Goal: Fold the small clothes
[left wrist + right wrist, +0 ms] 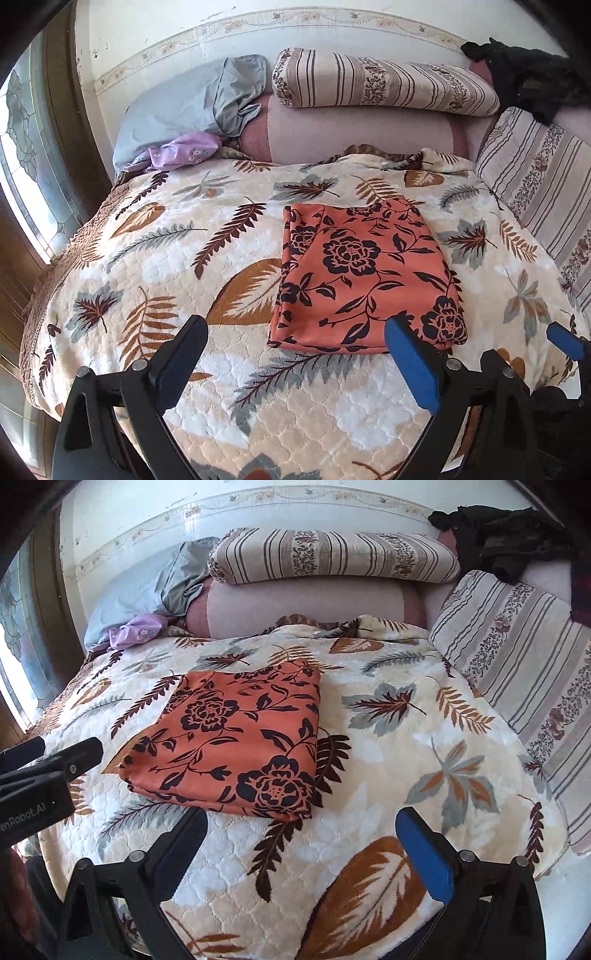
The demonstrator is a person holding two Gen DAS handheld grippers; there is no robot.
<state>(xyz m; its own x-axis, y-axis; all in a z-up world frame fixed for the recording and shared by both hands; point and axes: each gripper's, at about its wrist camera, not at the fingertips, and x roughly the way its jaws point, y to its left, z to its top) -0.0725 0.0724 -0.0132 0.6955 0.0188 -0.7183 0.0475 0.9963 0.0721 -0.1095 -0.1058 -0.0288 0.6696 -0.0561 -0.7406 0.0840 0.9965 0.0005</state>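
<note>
An orange garment with a black flower print lies folded into a neat rectangle on the leaf-patterned bedspread. It also shows in the right wrist view. My left gripper is open and empty, held just in front of the garment's near edge. My right gripper is open and empty, in front of the garment's near right corner and above the bedspread. One blue pad of the right gripper shows at the right edge of the left wrist view.
Striped pillows and a pink bolster lie at the head of the bed. A grey cloth and a purple cloth lie at the far left. A dark garment lies at the far right. A window is on the left.
</note>
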